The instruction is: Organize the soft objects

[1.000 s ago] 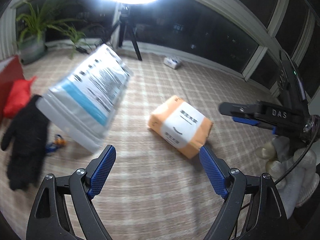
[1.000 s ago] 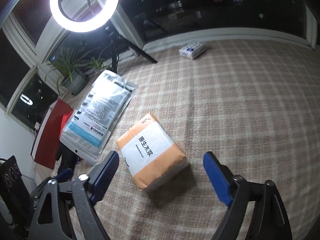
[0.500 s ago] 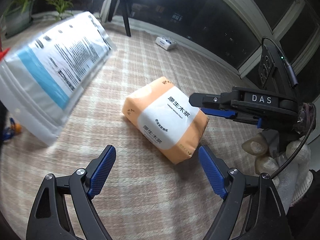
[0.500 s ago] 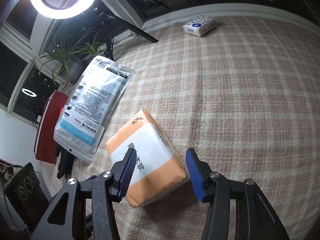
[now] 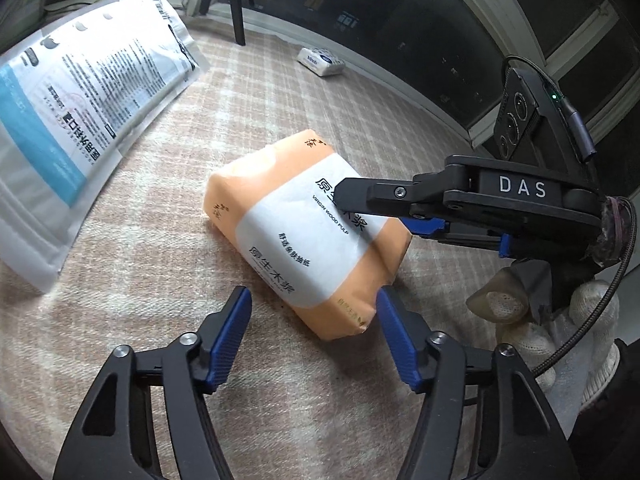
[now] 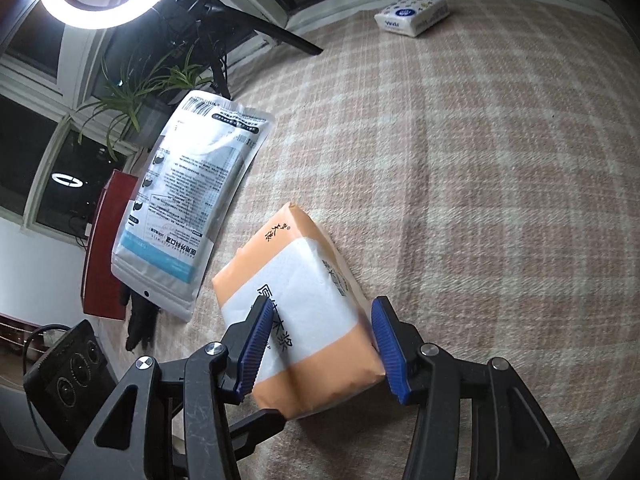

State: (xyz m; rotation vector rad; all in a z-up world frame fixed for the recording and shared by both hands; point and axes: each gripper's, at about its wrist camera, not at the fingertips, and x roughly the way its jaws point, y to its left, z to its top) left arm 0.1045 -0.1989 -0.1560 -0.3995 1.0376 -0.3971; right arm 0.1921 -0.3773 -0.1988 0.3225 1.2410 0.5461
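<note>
- 1 orange-and-white tissue pack (image 6: 298, 312)
- 1 small white tissue pack with blue print (image 6: 412, 14), far off by the window
- 1 large white-and-blue printed pouch (image 6: 188, 200)
- 1 black glove (image 6: 140, 320), partly hidden under the pouch
- 1 red box (image 6: 102, 240)
- 1 ring lamp (image 6: 108, 4)
- 1 green potted plant (image 6: 136, 92)
- 2 tongs: left tongs (image 5: 314, 332), right tongs (image 6: 320, 346)
- 1 white-gloved hand (image 5: 560, 332)
- 1 checked cloth (image 6: 480, 160)
</note>
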